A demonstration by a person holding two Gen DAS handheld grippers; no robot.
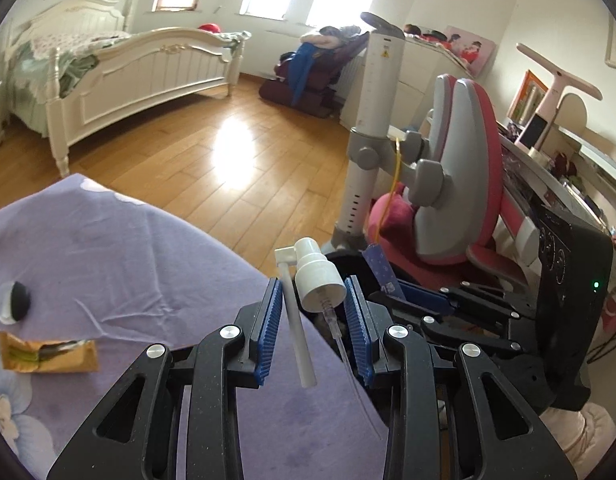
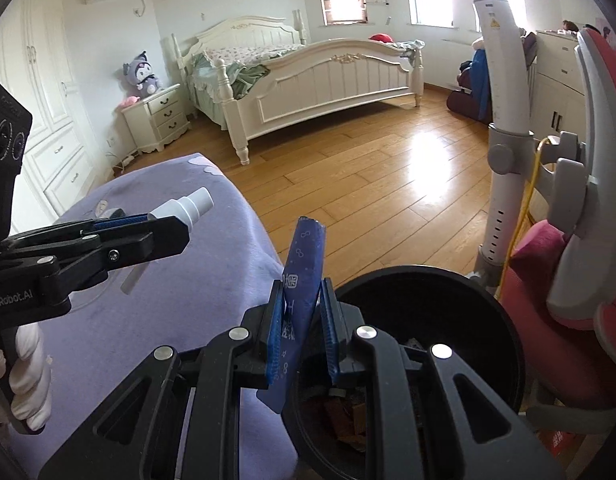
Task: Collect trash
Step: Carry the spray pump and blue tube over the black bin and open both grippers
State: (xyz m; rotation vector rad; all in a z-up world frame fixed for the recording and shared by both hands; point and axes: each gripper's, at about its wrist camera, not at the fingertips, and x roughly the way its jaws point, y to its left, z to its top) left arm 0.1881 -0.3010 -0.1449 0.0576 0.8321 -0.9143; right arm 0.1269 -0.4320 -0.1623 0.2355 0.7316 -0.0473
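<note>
My left gripper [image 1: 313,284] is shut on a white spray pump head [image 1: 318,272] whose long nozzle and clear dip tube hang down between the blue pads, above the edge of a purple sheet [image 1: 108,260]. In the right wrist view that left gripper [image 2: 176,222] comes in from the left with the pump head [image 2: 192,204]. My right gripper [image 2: 303,285] is shut on a dark blue wrapper [image 2: 304,272] that stands upright, at the near left rim of a black trash bin [image 2: 488,308] with brown scraps inside. On the sheet lie an orange wrapper [image 1: 48,356] and a black round piece [image 1: 18,300].
A pink and grey chair [image 1: 468,152] and a white pole stand [image 1: 372,120] are close on the right, beside a cluttered desk [image 1: 568,176]. Wood floor [image 2: 368,168] stretches to a white bed [image 2: 320,76] and a nightstand [image 2: 160,116]. A gloved hand [image 2: 28,380] holds the left gripper.
</note>
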